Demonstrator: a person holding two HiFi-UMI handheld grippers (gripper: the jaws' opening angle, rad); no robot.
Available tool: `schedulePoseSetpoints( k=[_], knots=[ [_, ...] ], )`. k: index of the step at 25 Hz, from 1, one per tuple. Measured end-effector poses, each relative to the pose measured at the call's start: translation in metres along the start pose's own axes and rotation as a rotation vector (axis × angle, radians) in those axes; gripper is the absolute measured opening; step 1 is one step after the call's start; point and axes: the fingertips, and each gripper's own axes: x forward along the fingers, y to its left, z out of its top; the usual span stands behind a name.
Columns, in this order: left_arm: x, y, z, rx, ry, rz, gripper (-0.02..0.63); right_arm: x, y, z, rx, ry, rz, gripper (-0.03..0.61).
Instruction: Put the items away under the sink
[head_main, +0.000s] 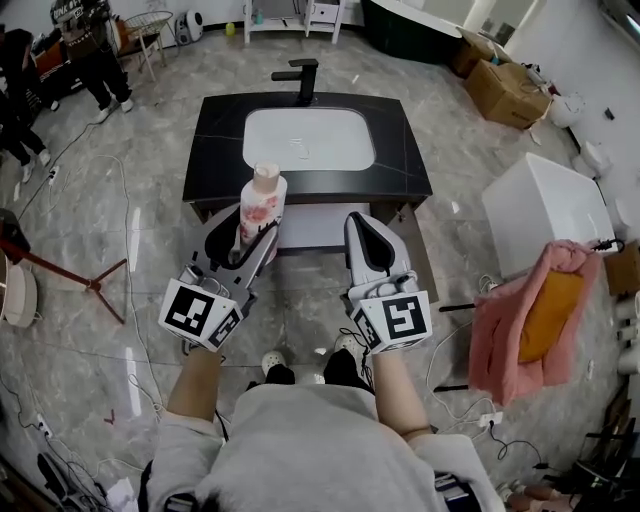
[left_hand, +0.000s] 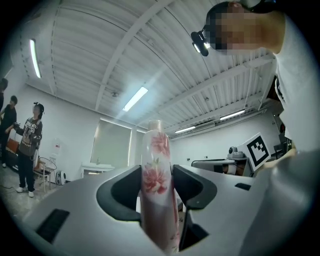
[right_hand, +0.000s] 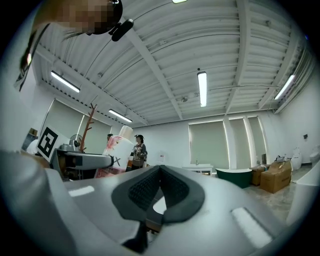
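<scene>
A white bottle with pink flower print (head_main: 260, 208) (left_hand: 158, 185) stands upright between the jaws of my left gripper (head_main: 250, 240) (left_hand: 156, 192), which is shut on it. I hold it up in front of the black-topped sink cabinet (head_main: 215, 150) with its white basin (head_main: 308, 138) and black tap (head_main: 303, 78). My right gripper (head_main: 365, 240) (right_hand: 159, 195) is raised beside it, its jaws shut with nothing between them. The bottle (right_hand: 111, 150) also shows at the left of the right gripper view.
A white box (head_main: 545, 210) and a pink cloth over a rack (head_main: 530, 320) stand to the right. Cardboard boxes (head_main: 505, 90) lie at the back right. Cables run over the floor at left. People stand at the far left (head_main: 95, 50).
</scene>
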Motion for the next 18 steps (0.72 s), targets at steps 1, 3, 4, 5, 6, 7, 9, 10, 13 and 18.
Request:
schedulePoseSetpoints(
  k=[1,3,4,5,6,7,9,10,13,18],
  knots=[
    [0.005,-0.002,-0.001,0.001,0.0,0.011,0.207,0.001,-0.007,-0.001,0.004,0.001,0.009,0.011],
    [0.016,-0.007,-0.002,-0.002,-0.005,0.037,0.207,0.001,-0.022,-0.001,0.003,0.006,0.03,0.011],
    [0.022,-0.01,-0.003,-0.005,-0.009,0.05,0.207,0.0,-0.031,0.0,0.0,0.007,0.041,0.011],
    [0.028,-0.014,-0.003,-0.006,-0.014,0.063,0.207,-0.001,-0.04,0.001,-0.002,0.006,0.05,0.011],
    [0.034,-0.018,-0.002,-0.005,-0.019,0.077,0.207,-0.003,-0.049,0.002,-0.002,0.004,0.059,0.011],
    [0.039,-0.022,-0.002,-0.003,-0.024,0.091,0.207,-0.003,-0.059,0.003,-0.001,0.002,0.069,0.011],
    [0.051,-0.028,-0.001,0.001,-0.036,0.118,0.207,-0.003,-0.076,0.004,-0.001,0.0,0.091,0.011],
    [0.056,-0.031,-0.001,0.001,-0.042,0.131,0.207,-0.003,-0.084,0.003,-0.001,0.0,0.102,0.011],
    [0.072,-0.04,-0.005,0.004,-0.058,0.172,0.207,-0.004,-0.107,0.0,-0.003,0.0,0.135,0.011],
    [0.093,-0.059,-0.016,0.005,-0.066,0.23,0.207,-0.011,-0.138,-0.006,-0.004,0.004,0.189,0.011]
  ],
)
